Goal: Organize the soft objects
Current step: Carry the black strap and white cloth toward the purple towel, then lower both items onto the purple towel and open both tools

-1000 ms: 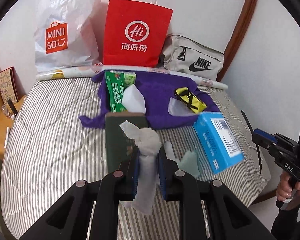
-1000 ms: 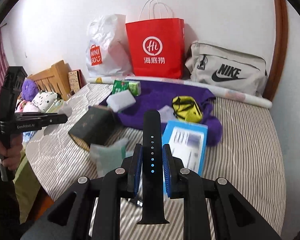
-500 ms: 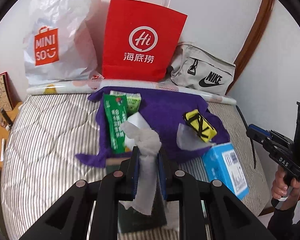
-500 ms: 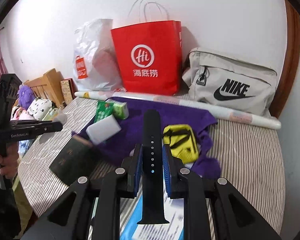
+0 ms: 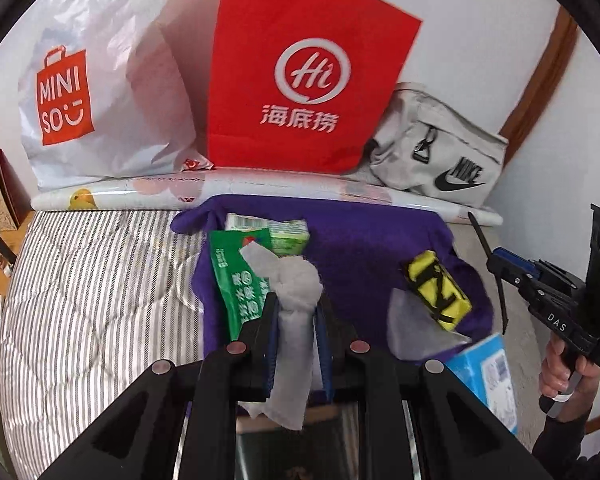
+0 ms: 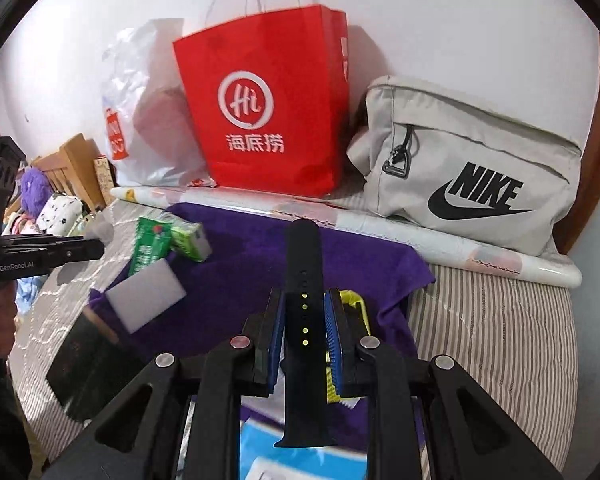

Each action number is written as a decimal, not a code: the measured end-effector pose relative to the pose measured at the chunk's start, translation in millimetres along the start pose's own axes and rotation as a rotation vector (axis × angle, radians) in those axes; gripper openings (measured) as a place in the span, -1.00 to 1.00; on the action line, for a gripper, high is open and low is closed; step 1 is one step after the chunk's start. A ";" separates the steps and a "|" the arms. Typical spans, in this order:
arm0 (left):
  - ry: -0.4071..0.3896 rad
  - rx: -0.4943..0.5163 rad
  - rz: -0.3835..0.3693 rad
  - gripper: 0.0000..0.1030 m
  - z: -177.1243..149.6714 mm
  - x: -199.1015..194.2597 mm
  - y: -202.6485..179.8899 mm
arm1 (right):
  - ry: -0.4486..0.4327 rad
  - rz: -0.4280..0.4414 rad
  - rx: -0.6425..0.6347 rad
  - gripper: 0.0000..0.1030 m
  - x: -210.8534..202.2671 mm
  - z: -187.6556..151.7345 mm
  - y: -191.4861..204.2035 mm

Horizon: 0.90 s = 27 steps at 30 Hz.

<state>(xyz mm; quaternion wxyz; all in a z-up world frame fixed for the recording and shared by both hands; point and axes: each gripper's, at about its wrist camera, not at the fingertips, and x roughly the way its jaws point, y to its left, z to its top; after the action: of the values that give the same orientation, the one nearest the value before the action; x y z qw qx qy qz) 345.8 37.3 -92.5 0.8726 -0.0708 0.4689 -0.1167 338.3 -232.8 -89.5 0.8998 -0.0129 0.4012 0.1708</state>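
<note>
My left gripper (image 5: 296, 312) is shut on a knotted white cloth (image 5: 296, 300) that hangs below the pads, above the purple towel (image 5: 360, 248) on the striped bed. My right gripper (image 6: 305, 312) is shut on a black watch strap (image 6: 303, 264) that stands upright between the blue pads. From the left wrist view the right gripper (image 5: 496, 264) shows at the right edge with the strap (image 5: 490, 264) in it. A green packet (image 5: 236, 280), a green carton (image 5: 284, 232), a yellow pouch (image 5: 438, 290), a white sponge (image 6: 146, 294) and a clear bag (image 5: 416, 332) lie on the towel.
Against the wall stand a red paper bag (image 5: 296, 72), a white plastic bag (image 5: 96, 92) and a grey Nike bag (image 6: 472, 168), behind a rolled sheet (image 5: 140, 196). A blue box (image 5: 488, 380) and a dark book (image 6: 88, 368) lie near me. A person's hand (image 5: 560, 368) holds the right gripper.
Both grippers have moved forward over the bed toward the bags at the wall, each keeping its hold. The dark book and blue box have slid to the bottom of both views.
</note>
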 end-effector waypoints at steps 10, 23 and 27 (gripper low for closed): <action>0.075 -0.001 -0.017 -0.67 10.2 45.9 12.5 | 0.090 -0.005 0.005 -0.61 44.4 3.3 -9.4; 0.117 -0.008 -0.019 -0.29 16.4 64.4 14.9 | 0.201 0.012 0.066 -0.57 80.1 -8.0 -25.2; 0.098 -0.001 -0.005 -0.04 17.6 56.3 14.3 | 0.187 -0.009 0.040 -0.13 74.3 -8.4 -23.5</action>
<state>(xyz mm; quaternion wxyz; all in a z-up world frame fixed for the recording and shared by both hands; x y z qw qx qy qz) 392.5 36.1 -131.3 0.8484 -0.0666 0.5109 -0.1220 385.7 -234.2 -151.8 0.8593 -0.0126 0.4867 0.1565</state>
